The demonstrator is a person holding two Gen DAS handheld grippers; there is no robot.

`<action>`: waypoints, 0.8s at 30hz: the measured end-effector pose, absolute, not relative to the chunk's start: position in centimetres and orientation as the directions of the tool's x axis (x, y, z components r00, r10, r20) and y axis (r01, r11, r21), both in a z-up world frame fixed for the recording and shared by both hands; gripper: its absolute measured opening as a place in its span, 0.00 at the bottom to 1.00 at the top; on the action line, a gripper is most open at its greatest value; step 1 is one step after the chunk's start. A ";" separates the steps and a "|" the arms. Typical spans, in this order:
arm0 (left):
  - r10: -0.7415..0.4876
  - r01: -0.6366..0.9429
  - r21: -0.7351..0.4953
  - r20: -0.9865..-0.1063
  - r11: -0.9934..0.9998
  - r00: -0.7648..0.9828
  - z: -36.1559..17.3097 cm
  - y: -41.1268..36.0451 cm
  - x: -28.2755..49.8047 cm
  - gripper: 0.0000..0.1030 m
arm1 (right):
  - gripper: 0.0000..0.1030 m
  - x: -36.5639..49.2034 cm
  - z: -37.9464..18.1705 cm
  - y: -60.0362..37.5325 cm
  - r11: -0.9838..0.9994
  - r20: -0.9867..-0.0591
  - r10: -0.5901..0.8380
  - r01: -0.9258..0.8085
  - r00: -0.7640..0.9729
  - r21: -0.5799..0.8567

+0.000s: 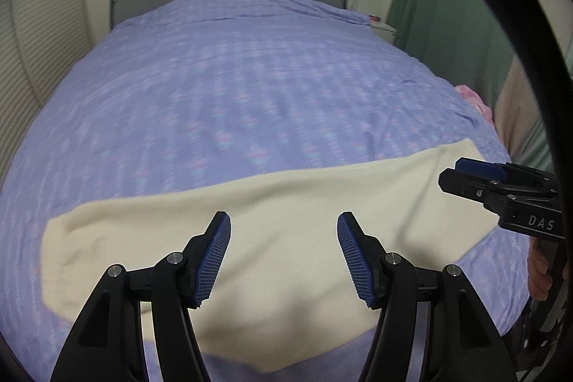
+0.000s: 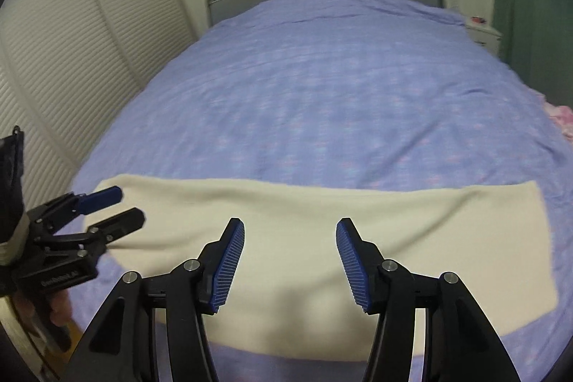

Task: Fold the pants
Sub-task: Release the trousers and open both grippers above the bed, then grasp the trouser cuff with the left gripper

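The cream pants [image 1: 272,213] are lying flat as a long, smooth band across the near end of the bed [image 1: 250,88], on its lilac patterned cover. The left gripper [image 1: 284,260] is hovering above them with its fingers spread wide, holding nothing. The right gripper [image 2: 290,265] is likewise gaping open over the fabric, empty.

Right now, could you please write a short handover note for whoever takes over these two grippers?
Left gripper: open, empty, above the cream pants.
Right gripper: open, empty, above the same pants.
Pants: lying flat across the near end of the purple bedspread, apparently already folded lengthwise.
Left to do: grip one end, fold it across to the other, then smooth.
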State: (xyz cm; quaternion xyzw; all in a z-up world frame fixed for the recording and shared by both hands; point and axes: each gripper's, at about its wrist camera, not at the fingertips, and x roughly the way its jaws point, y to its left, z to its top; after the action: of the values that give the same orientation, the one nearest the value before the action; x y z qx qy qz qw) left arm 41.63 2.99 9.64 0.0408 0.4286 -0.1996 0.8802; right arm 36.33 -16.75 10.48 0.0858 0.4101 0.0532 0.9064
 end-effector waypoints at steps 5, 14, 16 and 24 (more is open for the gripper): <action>-0.274 0.366 -0.056 -0.770 0.929 0.576 9.0 10.4 41.7 0.60 | 0.53 37.3 10.2 -9.7 0.977 -0.744 0.179 -0.025 0.644 0.213; -0.250 0.350 -0.043 -0.781 0.936 0.572 7.2 22.2 44.2 0.62 | 0.53 40.5 8.7 0.5 0.965 -0.760 0.187 0.027 0.622 0.259; -0.239 0.330 -0.049 -0.789 0.943 0.566 6.5 24.0 44.9 0.62 | 0.53 41.9 8.0 2.8 0.966 -0.767 0.205 -0.001 0.608 0.257; -0.284 0.270 -0.156 -0.791 0.950 0.542 3.2 33.5 48.2 0.62 | 0.53 47.1 5.9 10.0 0.969 -0.781 0.244 -0.105 0.574 0.225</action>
State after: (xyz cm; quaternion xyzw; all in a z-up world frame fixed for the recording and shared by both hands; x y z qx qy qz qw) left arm 48.23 33.46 3.19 -0.0076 0.4518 -0.1579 0.8780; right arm 47.09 10.01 5.87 0.0770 0.4507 0.0989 0.8838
